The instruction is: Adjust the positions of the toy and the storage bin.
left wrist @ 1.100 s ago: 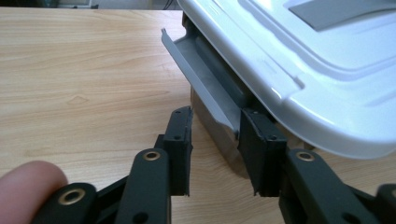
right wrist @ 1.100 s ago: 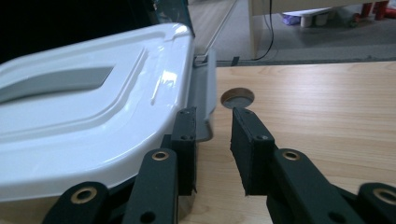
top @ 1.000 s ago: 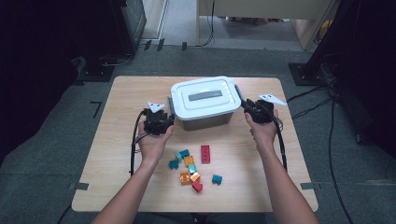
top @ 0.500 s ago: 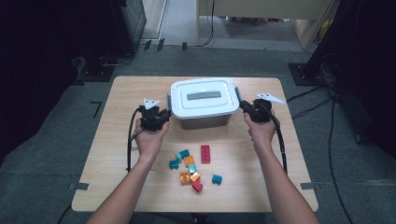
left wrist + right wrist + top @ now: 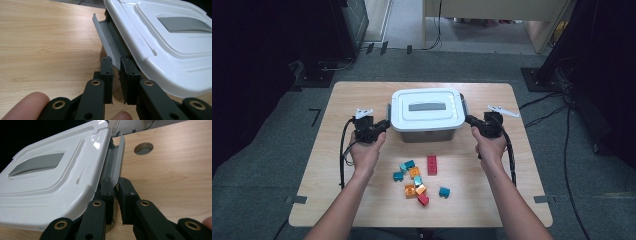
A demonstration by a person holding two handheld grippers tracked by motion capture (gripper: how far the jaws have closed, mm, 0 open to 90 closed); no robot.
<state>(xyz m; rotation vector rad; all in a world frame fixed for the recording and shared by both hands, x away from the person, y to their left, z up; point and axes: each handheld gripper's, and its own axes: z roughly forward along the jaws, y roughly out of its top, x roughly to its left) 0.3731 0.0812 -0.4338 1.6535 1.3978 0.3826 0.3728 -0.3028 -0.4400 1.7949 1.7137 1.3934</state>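
A white lidded storage box (image 5: 427, 107) stands at the middle of the wooden table (image 5: 362, 95). A grey latch hangs at each of its short sides. My left gripper (image 5: 384, 125) is at the box's left side, shut on the lower end of the left latch (image 5: 103, 40), which stands swung out from under the lid (image 5: 162, 37). My right gripper (image 5: 469, 120) is at the right side, shut on the lower end of the right latch (image 5: 117, 160) beside the lid (image 5: 50, 175). Both latches sit pinched between the black jaws.
Several loose bricks (image 5: 419, 175) in red, orange and teal lie on the table in front of the box, between my forearms. A round hole (image 5: 143, 148) is in the tabletop beyond the right latch. Cables trail from both grippers.
My left hand has drawn a little to the left, away from the box. The right hand has barely shifted. The box has stayed in place.
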